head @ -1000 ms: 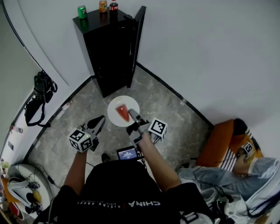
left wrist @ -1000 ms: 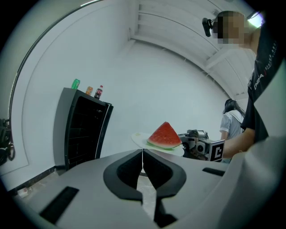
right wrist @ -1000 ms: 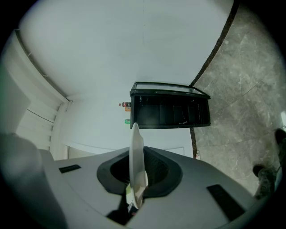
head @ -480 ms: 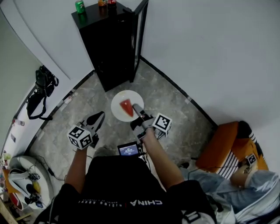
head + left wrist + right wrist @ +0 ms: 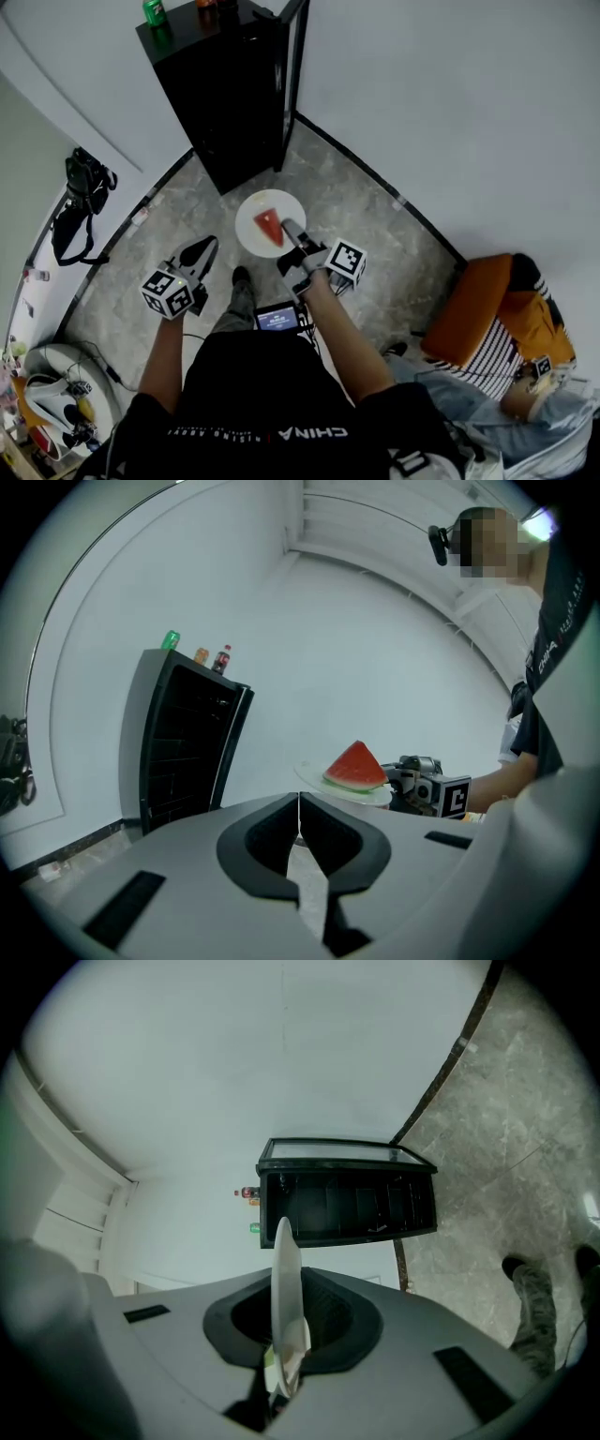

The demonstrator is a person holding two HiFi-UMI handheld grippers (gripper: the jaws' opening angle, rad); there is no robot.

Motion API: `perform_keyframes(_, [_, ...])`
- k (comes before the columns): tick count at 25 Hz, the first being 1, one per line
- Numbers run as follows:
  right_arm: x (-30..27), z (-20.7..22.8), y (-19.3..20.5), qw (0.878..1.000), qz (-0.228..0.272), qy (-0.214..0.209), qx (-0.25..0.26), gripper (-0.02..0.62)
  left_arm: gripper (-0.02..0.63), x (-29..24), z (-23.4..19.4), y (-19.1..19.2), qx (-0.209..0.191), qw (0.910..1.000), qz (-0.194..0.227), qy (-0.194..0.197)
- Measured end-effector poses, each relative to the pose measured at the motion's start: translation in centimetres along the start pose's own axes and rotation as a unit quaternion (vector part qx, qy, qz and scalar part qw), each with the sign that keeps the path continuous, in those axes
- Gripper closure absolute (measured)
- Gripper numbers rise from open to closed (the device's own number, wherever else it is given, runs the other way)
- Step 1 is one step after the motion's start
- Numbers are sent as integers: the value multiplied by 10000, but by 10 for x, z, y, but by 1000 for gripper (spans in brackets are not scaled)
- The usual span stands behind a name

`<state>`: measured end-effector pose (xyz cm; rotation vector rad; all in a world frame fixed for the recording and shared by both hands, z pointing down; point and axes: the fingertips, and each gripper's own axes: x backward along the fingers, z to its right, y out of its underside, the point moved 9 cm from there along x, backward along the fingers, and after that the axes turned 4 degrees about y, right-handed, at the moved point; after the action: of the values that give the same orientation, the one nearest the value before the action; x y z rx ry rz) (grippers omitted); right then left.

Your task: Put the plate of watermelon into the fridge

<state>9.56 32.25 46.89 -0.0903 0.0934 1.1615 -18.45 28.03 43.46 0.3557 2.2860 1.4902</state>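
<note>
Head view: I am looking down at the fridge (image 5: pixel 223 98), which is standing in the far corner of the floor (image 5: pixel 356 225) with its door (image 5: pixel 292 75) swung open on the right. My right gripper (image 5: pixel 288 228) is holding the plate (image 5: pixel 248 231) by its near rim, level in the air and short of the fridge's open front. The watermelon (image 5: pixel 269 225) wedge is lying near the plate's middle. My left gripper (image 5: pixel 206 247) is hanging to the left of the plate, apart from it. A seated person (image 5: pixel 511 328) is taking up the right edge of the floor, well apart from my path.

Left gripper view: the left fingers (image 5: pixel 264 832) are closed tip to tip with nothing between them. Beyond them the wedge is sitting point-up on the plate.

Right gripper view: the right fingers (image 5: pixel 333 1321) are clamping the plate's rim, seen edge-on. The open fridge, with its dark shelves (image 5: pixel 356 1206), is lying straight ahead.

I am judging this to be the approach. To do it well, I am planning to:
- hold the plate level so the wedge is not sliding;
- enter squarely between the door's edge and the cabinet's far side;
- pick a shelf with headroom for the wedge's peak.

The floor is giving me wide room. The tight spots are the door's edge and the shelf lips, so I am keeping the idle left gripper away from both.
</note>
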Motion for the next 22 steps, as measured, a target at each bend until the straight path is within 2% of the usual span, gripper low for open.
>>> perform_keyframes(3, [-20, 0, -6, 10000, 68, 44, -5, 563, 594, -15, -26, -8, 162, 9997, 83, 135])
perform_keyframes(9, [-77, -17, -26, 9997, 183, 63, 142, 563, 594, -50, -87, -38, 202, 9989, -11, 416])
perform_keyframes(13, [-114, -30, -37, 9994, 303, 74, 146, 563, 594, -66, -127, -61, 408, 9971, 0, 635])
perform_keyframes(17, [-153, -40, -43, 9990, 384, 89, 201, 563, 594, -79, -166, -83, 297, 9964, -83, 792])
perform_keyframes(22, [-183, -49, -45, 9989, 377, 72, 281, 563, 594, -85, -194, -95, 327, 9957, -51, 865])
